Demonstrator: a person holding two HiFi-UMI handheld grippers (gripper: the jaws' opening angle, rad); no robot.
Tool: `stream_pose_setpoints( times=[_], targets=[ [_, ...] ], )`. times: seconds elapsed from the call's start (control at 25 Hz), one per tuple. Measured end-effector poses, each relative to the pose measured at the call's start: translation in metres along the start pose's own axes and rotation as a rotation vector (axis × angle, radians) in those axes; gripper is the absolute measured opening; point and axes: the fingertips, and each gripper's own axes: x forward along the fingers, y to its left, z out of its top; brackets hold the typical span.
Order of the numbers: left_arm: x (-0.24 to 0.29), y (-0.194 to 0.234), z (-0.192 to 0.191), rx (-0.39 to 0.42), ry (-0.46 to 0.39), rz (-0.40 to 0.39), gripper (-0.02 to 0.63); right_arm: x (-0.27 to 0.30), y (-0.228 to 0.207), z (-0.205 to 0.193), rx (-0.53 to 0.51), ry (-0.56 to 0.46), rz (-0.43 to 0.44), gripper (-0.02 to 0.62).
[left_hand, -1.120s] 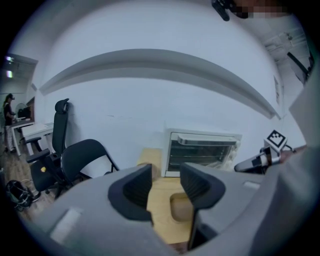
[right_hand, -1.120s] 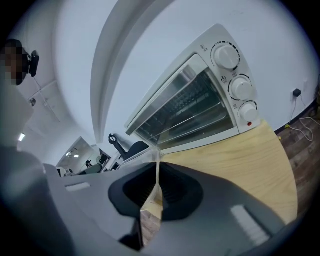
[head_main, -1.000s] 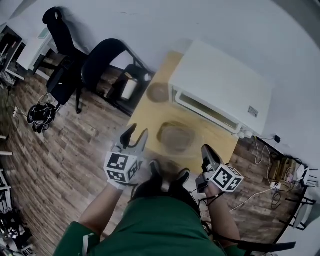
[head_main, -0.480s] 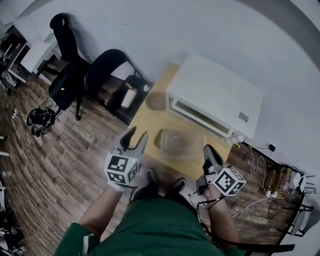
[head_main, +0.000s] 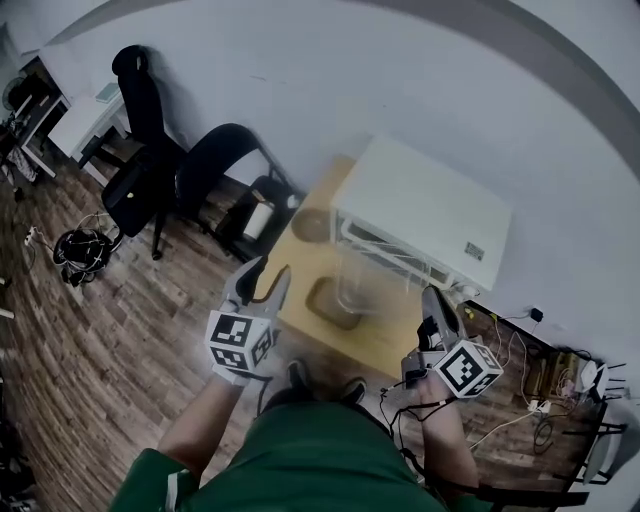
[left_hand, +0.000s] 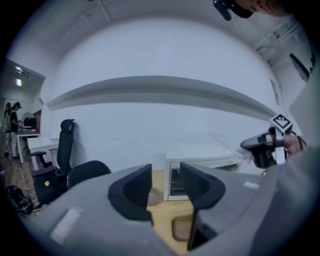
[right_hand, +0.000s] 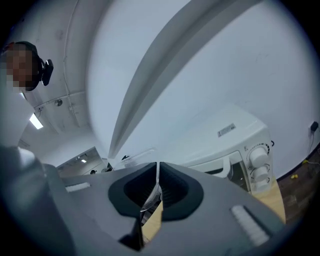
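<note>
**Right gripper** (right_hand: 156, 181): the jaws were closed on the thin edge of a clear plastic cover (right_hand: 151, 199). The cover's outline was smeared in the head view. The gripper was raised near the white toaster oven (head_main: 420, 220).

**Left gripper** (left_hand: 165, 186): the jaws stood apart with nothing between them, held level over the table (left_hand: 162, 218) edge.

A brown tray (head_main: 330, 302) lay on the table before the oven, partly veiled by the cover.

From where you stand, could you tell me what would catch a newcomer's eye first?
The white toaster oven stands at the back of the small wooden table. In front of it the right tongs are shut on a clear plastic cover held above the table; the left tongs are open, empty.
</note>
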Motion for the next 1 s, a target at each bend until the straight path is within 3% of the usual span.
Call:
stream_pose_setpoints(
  times=[0.44, 1.0],
  targets=[
    [-0.003, 0.002, 0.037, 0.017, -0.077, -0.009, 0.172, -0.014, 0.033, 0.06, -0.151, -0.146, 0.011, 0.017],
    [-0.001, -0.009, 0.059, 0.029, -0.129, -0.037, 0.169, -0.031, 0.048, 0.086, -0.203, -0.22, 0.025, 0.016]
  ],
)
